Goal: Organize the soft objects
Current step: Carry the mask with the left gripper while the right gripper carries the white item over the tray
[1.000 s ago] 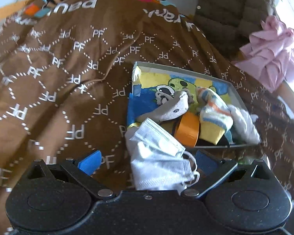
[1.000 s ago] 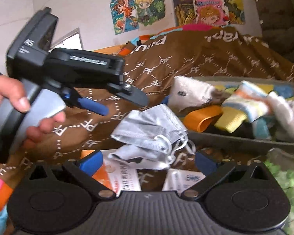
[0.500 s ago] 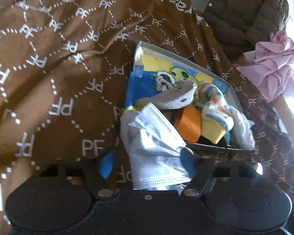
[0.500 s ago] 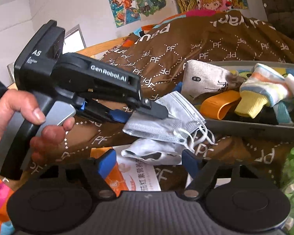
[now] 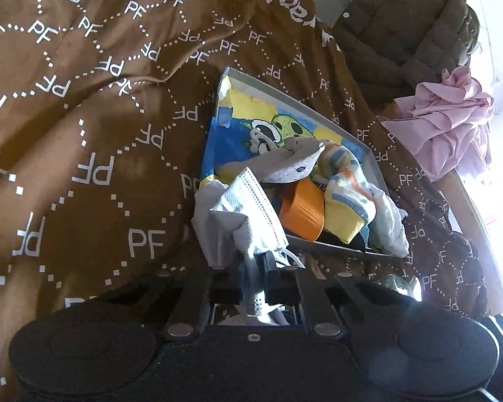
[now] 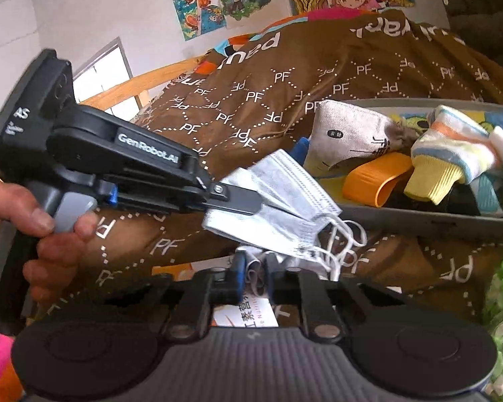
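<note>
Covering nearly the whole scene is a brown blanket (image 5: pixel 83 134) printed with white "PF" lettering, over which everything else is laid. A shallow grey tray (image 5: pixel 373 167) is set on it, its floor lined with a cartoon print. Inside the tray a grey sock (image 6: pixel 348 134), an orange band (image 5: pixel 301 209) and a striped sock with a yellow cuff (image 6: pixel 452 154) are heaped together at the near end. A crumpled pink cloth (image 5: pixel 449 124) is seen well apart from the tray, beside a dark quilted jacket (image 5: pixel 405 23).

A grey face mask (image 6: pixel 285 201) is held up just beside the tray's near corner, its white ear loops hanging loose. The left gripper (image 6: pixel 248 201), held in a hand (image 6: pixel 50 234), has just been closing and is clenched on the mask's edge. The right gripper (image 6: pixel 253 273) has likewise just been closing, and a fold of grey mask fabric is pinched between its jaws. A printed paper (image 6: pixel 248 315) is partly visible beneath it.
</note>
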A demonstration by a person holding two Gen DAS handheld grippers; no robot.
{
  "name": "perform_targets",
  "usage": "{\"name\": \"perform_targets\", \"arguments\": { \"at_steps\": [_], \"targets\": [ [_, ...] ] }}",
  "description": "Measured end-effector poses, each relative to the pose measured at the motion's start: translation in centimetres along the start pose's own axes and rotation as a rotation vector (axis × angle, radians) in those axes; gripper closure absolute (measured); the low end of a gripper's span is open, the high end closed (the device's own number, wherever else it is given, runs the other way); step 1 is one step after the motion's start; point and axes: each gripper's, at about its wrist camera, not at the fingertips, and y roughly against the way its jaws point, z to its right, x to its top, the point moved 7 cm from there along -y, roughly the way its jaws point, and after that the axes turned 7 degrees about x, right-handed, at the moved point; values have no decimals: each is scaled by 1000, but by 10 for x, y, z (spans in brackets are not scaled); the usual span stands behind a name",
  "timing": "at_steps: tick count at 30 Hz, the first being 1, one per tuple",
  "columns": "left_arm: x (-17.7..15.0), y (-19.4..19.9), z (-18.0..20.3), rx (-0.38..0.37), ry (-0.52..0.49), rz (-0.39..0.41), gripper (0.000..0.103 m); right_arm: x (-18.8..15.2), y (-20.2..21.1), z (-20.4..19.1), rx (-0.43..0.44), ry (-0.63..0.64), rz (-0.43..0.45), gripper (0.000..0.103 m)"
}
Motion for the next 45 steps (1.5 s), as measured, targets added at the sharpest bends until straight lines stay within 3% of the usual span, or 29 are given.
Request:
{"name": "perform_targets", "arguments": {
  "at_steps": [9,18,29,35,40,45],
  "targets": [
    [6,32,15,16,-140,128,100,12,34,-9,-117,234,68,98],
    [33,40,66,-83,-195,265,100,62,72,28,-221,301,119,98],
    [58,-6,145,-241,-207,358,100,102,99,86,-390,360,142,98],
    [70,-34,167,-304,-140,406,101,122,99,111,-473,430,123,98],
    [80,-61,176,-314,-83,445,101,135,90,140,-533,428,106,98],
    [84,-93,174,-272,-53,434,101,138,74,179,-602,365,92,98]
  ]
}}
